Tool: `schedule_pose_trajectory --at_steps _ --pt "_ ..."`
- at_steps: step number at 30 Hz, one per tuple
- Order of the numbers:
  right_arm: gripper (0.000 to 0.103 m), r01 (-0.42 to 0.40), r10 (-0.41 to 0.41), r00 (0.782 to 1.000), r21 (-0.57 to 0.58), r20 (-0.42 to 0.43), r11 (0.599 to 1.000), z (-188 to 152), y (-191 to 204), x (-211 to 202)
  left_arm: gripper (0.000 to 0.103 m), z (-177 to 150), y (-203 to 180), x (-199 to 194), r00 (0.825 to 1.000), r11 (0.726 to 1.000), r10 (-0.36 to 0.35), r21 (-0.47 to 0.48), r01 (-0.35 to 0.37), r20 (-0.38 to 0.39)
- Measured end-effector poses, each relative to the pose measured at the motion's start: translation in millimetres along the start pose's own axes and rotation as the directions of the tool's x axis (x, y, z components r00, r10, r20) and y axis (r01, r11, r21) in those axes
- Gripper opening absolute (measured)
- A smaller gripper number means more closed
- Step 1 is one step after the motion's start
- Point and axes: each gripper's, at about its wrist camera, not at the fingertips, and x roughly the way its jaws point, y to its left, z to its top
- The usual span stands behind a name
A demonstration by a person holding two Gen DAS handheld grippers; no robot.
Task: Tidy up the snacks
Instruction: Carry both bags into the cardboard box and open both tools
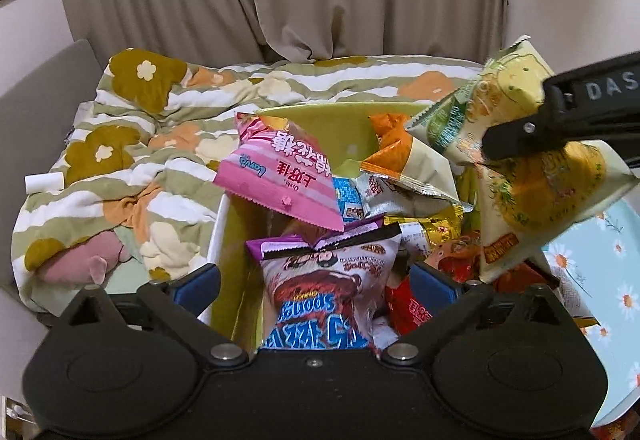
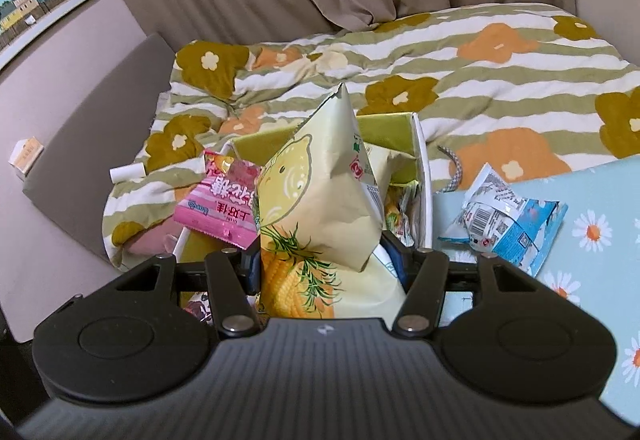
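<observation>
Already most snacks sit piled in the green box; the right tool grips a yellow corn-snack bag above it, the left tool is spread open over a purple bag, and one blue packet lies outside to the right.

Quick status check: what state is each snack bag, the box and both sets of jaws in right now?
Pale yellow corn-print snack bag: clamped in right gripper, held above box.
Green cardboard box: open, heaped full.
Pink candy bag: sealed, lying atop the heap.
Purple Sponge Crunch bag: between left gripper's open jaws.
Blue-white packet: outside box, on daisy-print cloth.
</observation>
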Motion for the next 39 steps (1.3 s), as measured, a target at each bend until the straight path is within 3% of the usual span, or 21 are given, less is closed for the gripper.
schedule_pose_trajectory --at_steps 12,13,15,27,35,39 --pt "0.075 -0.059 0.060 0.998 -0.065 0.018 0.996 22.4 16.9 15.8 0.102 10.3 14.7 -30.9 0.995 0.994 0.086 -0.074 -0.082 0.052" --pt "0.078 -0.061 0.062 0.998 -0.071 0.022 0.996 22.3 18.0 18.9 0.103 10.5 15.2 -31.4 0.994 0.993 0.091 -0.080 -0.086 0.053" --pt "0.103 -0.062 0.064 0.998 -0.071 0.027 0.996 20.8 17.4 23.8 0.103 9.3 15.4 -32.3 0.994 0.992 0.096 -0.088 -0.091 0.051" --pt "0.103 -0.071 0.076 0.997 -0.107 0.036 0.992 6.8 0.4 4.5 0.103 3.9 11.2 -40.6 0.995 0.989 0.096 -0.120 -0.091 0.039" --pt "0.103 -0.007 0.016 0.995 -0.090 0.098 0.996 10.5 -11.2 -31.5 0.103 13.2 6.7 -54.6 0.995 0.994 0.065 -0.094 -0.058 0.071" --pt "0.103 0.041 -0.037 0.995 -0.052 0.089 0.998 10.6 -22.0 -50.6 0.103 17.8 1.7 -57.6 0.996 0.997 0.021 -0.073 -0.015 0.081"
